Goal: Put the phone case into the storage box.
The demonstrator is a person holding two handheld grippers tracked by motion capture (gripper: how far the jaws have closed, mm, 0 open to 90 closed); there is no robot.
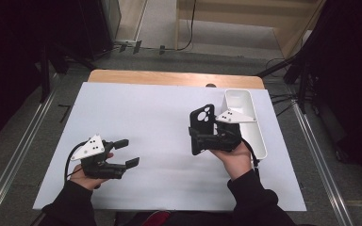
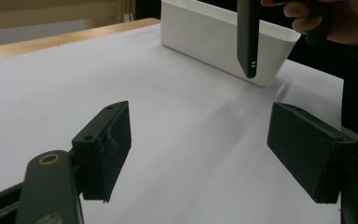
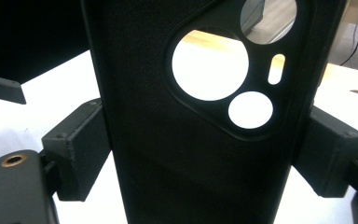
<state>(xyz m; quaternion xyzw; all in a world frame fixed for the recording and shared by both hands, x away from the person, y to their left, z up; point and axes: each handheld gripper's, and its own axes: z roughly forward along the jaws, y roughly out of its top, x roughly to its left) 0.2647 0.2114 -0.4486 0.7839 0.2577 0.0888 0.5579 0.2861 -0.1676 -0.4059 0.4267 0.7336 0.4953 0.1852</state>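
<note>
Right gripper [image 1: 199,137] fingers pinching black phone case [image 1: 201,126] beside white tray [image 1: 259,141] near bench [image 1: 136,113] right edge, left gripper [image 1: 128,151] fingers spread over open bench, case's lower end cut off in right gripper view.

Wooden table [image 1: 169,76] w/ white sheet [image 1: 146,122] on top; white tray [image 1: 257,136] at its right edge.

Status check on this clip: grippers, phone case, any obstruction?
Left gripper open, empty. Right gripper shut on phone case, held upright beside white tray. Nothing in the way.
</note>
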